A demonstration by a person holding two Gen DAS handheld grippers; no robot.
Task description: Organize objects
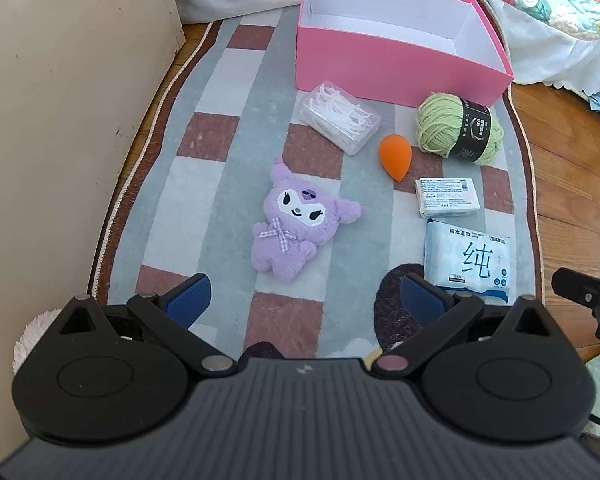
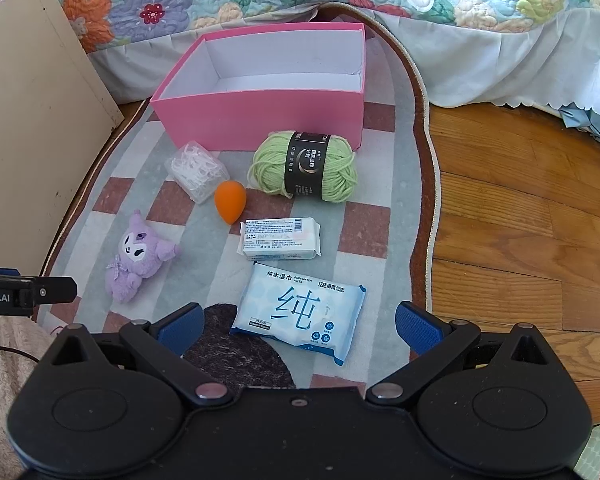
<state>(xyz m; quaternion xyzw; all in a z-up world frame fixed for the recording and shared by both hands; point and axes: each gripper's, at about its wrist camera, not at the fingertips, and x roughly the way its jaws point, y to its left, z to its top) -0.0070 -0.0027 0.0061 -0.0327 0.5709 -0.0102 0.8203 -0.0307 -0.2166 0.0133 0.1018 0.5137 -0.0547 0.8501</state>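
Looking forward along the left gripper (image 1: 304,296), the left wrist view shows its blue pads spread wide with nothing between them, hovering above the checked rug (image 1: 228,92). The purple plush toy (image 1: 296,220) lies face up just past the fingers at twelve o'clock. The pink box (image 1: 384,72) stands open and appears empty at about one o'clock, with a clear case of floss picks (image 1: 340,116) just beside its near wall, an orange sponge egg (image 1: 396,156) near it and a green yarn ball (image 1: 458,128) further right. Probably the plush is this claw's first pick: it would do well to descend straight, span the soft body across the middle and close gently, since the pile will compress.

From the right wrist view, the right gripper (image 2: 298,326) is likewise released and empty, poised over the wet wipes pack (image 2: 300,308) at twelve o'clock, which lies flat on the rug. A flat, slippery pack likely needs pinching at an edge. Its print reads "纯水湿巾", "PURE WATER WIPES" and a large "纯". The white tissue packet (image 2: 280,238) beyond carries a barcode and small unreadable text; the yarn's black band is too small to read. At nine o'clock the other tool's body shows "obot.AI".
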